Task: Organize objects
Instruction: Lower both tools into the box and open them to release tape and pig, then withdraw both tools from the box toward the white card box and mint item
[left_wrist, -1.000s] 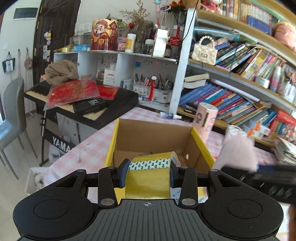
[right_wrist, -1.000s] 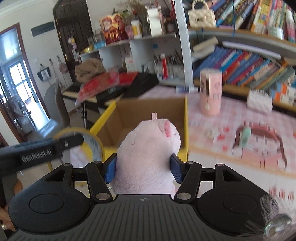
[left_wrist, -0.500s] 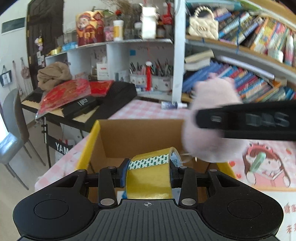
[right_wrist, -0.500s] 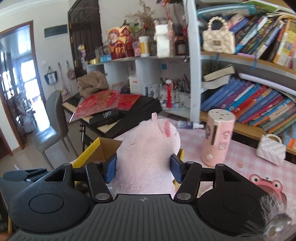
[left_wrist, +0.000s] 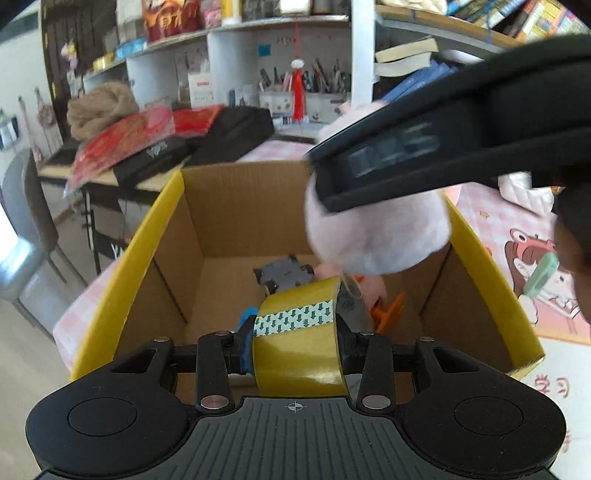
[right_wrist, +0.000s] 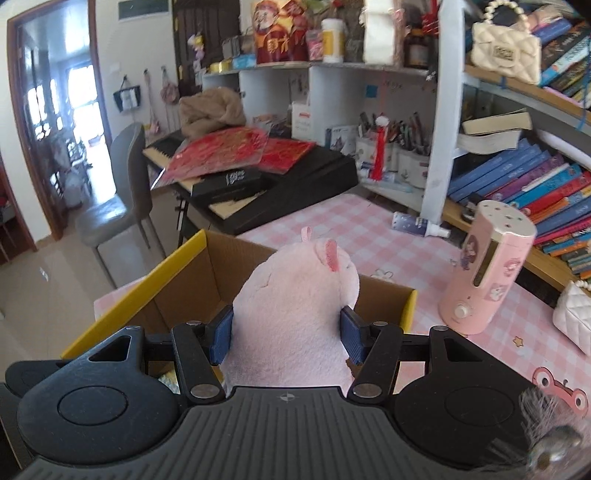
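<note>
My left gripper (left_wrist: 295, 332) is shut on a yellow tape roll (left_wrist: 299, 343) with a green-arrow strip and holds it over the open cardboard box (left_wrist: 236, 218). Inside the box lie a grey toy car (left_wrist: 284, 275), something orange (left_wrist: 389, 314) and something pink. My right gripper (right_wrist: 286, 332) is shut on a pink plush toy (right_wrist: 295, 302) and holds it above the box's (right_wrist: 177, 280) near right side. In the left wrist view the right gripper's black body crosses the upper right, with the plush (left_wrist: 376, 236) hanging over the box.
The box stands on a pink checked tablecloth (right_wrist: 362, 236). A pink cylinder (right_wrist: 487, 266), a small spray bottle (right_wrist: 419, 225) and a white quilted bag (right_wrist: 572, 317) are on the table. Bookshelves (right_wrist: 535, 184) stand behind. A keyboard with red packets (right_wrist: 236, 158) and a grey chair (right_wrist: 122, 192) are at left.
Both grippers have moved forward over the box. The plush has come from beside the box to above its opening, and the box interior now shows below the tape roll.
</note>
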